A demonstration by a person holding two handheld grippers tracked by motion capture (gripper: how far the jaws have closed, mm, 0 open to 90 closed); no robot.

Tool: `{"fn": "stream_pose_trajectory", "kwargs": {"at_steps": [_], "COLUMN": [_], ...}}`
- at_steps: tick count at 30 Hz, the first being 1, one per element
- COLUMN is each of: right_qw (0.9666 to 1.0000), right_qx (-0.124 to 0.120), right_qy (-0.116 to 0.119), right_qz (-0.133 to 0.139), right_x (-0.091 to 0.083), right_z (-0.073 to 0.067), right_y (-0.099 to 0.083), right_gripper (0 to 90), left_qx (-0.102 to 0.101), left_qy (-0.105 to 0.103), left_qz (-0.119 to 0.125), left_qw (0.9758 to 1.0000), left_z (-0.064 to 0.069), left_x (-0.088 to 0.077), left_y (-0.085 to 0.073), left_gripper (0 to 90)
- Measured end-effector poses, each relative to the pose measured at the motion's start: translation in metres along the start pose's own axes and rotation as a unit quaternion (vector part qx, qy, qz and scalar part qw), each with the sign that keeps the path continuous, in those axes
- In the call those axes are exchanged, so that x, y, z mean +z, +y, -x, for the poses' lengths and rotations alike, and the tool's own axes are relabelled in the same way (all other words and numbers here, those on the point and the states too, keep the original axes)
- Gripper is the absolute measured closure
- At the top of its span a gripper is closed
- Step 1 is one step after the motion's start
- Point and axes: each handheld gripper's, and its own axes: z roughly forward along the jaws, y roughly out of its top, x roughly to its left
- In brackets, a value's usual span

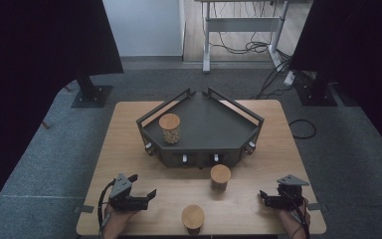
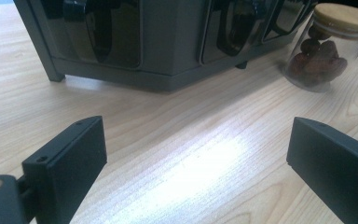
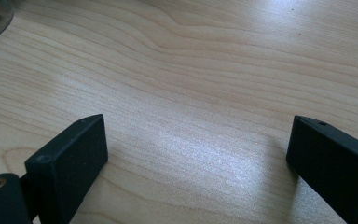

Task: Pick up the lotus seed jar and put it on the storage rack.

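A wooden table [image 1: 129, 149] is being viewed from above, with a dark corner shelf [image 1: 204, 124] standing at the centre of the frame. One jar with a wooden lid [image 1: 169, 128] is being carried on the shelf's top, toward its left side. A second jar [image 1: 220, 177] is being shown on the table just below the shelf's front, slightly right of centre, and a third jar [image 1: 193, 218] is being shown near the bottom edge, at the middle of the frame.

The left gripper [image 1: 142, 196] is being held at the lower left of the high view, well apart from the third jar to its right. Its jaws are being kept spread wide, with nothing between them; in the left gripper view only bare wood is lying between the jaws of the left gripper [image 2: 196, 154], while the shelf [image 2: 158, 42] is filling the upper part and the second jar [image 2: 328, 44], with brown contents, is being seen at the upper right.

The right gripper [image 1: 264, 196] is being held at the lower right of the high view. Its jaws are likewise standing wide and released, over bare table [image 3: 191, 70] in the right gripper view.
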Motion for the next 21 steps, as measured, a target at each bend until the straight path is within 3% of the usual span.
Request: {"fn": "stream_pose_trajectory", "kwargs": {"at_steps": [21], "right_qw": [1.0], "right_qx": [-0.001], "right_qy": [0.0], "right_qz": [0.0], "right_x": [-0.0001], "right_z": [0.0], "right_y": [0.0], "right_gripper": [4.5], "left_qx": [0.003], "left_qy": [0.004], "left_qz": [-0.034], "left_qw": [0.9994], "left_z": [0.0017], "left_x": [0.007], "left_y": [-0.0043], "left_gripper": [4.5]}}
